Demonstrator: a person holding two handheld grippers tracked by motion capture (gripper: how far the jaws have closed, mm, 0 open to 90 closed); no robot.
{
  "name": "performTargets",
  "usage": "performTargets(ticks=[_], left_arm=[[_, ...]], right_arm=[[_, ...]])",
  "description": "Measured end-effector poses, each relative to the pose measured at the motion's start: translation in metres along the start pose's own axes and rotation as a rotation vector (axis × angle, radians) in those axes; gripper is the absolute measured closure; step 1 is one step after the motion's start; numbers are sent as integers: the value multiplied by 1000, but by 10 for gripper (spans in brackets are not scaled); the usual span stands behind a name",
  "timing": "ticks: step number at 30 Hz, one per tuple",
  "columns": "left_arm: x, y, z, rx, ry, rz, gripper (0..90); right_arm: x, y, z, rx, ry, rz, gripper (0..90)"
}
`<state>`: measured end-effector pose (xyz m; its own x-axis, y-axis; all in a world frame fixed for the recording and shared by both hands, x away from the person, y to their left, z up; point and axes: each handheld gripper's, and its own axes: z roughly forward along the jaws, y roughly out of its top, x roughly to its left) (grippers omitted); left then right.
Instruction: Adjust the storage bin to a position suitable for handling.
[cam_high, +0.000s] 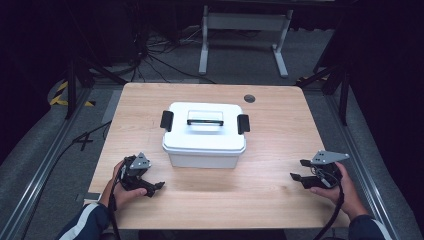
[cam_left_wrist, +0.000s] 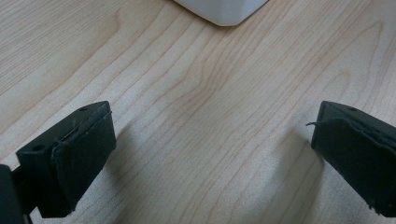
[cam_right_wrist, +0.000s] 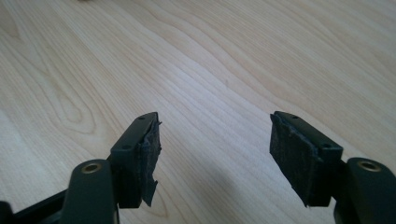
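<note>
left gripper (cam_high: 152, 187) low, agape | right gripper (cam_high: 299, 170) level (empty) | box (cam_high: 204, 135) between

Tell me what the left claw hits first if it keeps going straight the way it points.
Probably the white plastic lidded box: its near corner sits ahead of the open left claw, slightly off centre, with bare light wooden table between. Depth is unclear.

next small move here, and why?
Probably bring both hand-held grippers in toward the white lidded box. The left hand-held gripper and right hand-held gripper rest open and empty on the table, apart from the box, whose black side latches look closed.
</note>
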<state>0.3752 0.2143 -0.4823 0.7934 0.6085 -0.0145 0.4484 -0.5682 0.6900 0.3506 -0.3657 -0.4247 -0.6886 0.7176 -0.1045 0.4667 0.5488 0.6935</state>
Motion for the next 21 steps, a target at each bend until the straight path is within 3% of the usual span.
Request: performTargets(ticks=[6, 15, 21], left_arm=[[0, 0, 0, 0, 2, 0, 3], [0, 0, 0, -1, 1, 0, 3], [0, 0, 0, 0, 0, 1, 3]], right_arm=[[4, 21, -8, -4, 10, -58, 357], [9, 73, -18, -16, 3, -174, 383], [14, 100, -17, -15, 13, -217, 386]])
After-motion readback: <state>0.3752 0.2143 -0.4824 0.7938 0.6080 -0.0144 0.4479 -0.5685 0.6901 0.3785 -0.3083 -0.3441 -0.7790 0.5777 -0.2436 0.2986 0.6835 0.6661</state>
